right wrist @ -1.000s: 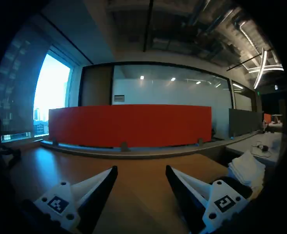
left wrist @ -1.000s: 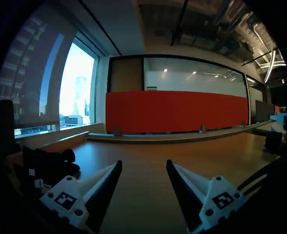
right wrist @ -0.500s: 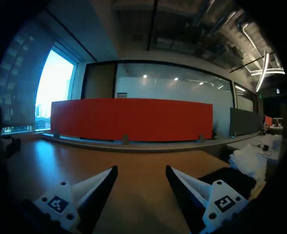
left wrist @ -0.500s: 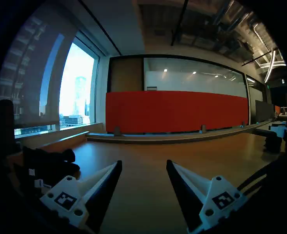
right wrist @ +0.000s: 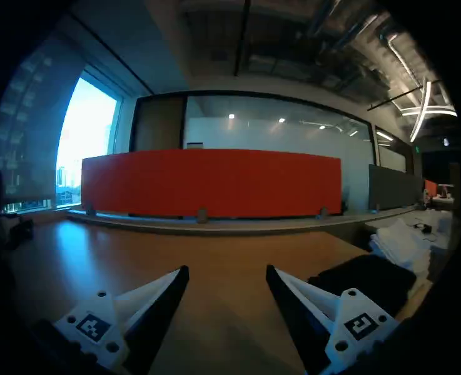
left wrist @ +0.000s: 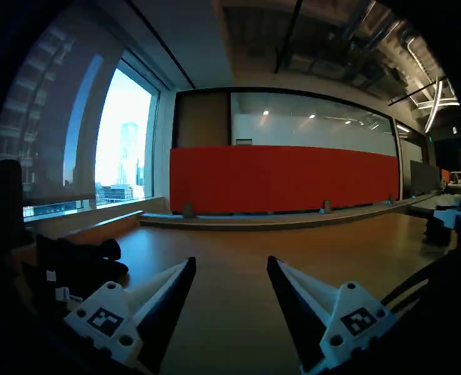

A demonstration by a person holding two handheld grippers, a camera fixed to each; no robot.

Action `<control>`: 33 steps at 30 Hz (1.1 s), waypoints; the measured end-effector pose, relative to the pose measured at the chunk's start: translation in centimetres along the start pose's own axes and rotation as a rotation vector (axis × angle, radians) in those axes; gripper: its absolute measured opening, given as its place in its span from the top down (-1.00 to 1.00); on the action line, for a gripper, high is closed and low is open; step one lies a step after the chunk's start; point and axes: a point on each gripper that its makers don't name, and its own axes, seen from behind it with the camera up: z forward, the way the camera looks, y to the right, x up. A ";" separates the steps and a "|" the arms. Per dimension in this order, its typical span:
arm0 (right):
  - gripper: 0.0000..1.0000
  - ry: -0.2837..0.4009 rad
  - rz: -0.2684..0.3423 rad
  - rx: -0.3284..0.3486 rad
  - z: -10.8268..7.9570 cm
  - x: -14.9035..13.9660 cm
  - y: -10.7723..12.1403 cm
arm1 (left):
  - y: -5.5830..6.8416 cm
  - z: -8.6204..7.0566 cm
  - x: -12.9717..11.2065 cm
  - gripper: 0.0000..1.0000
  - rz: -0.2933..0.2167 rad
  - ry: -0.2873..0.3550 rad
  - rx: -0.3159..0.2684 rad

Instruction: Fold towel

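Both views sit low over the brown wooden table (left wrist: 243, 250), facing level toward the same long red partition panel (left wrist: 280, 178).

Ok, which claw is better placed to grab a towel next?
Right, probably. The right claw is open, with a dark cloth close beside it and stacked white towels just beyond. The left claw, also open, faces wooden table.

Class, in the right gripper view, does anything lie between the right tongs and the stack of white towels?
Yes: a flat black item, perhaps a cloth, lies on the wooden table between the open right tongs and the stack of white towels. Nothing else visible stands between them.
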 end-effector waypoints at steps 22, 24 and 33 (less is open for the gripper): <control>-0.92 0.026 0.005 0.016 -0.9 0.6 -0.4 | 0.0 0.0 0.0 -0.68 0.000 0.000 0.000; -0.92 0.026 0.005 0.017 -0.8 0.5 -0.5 | 0.0 0.0 0.0 -0.68 0.000 0.000 0.000; -0.93 0.024 0.006 0.020 -0.8 0.5 -0.5 | 0.0 0.0 0.0 -0.68 0.000 0.000 0.000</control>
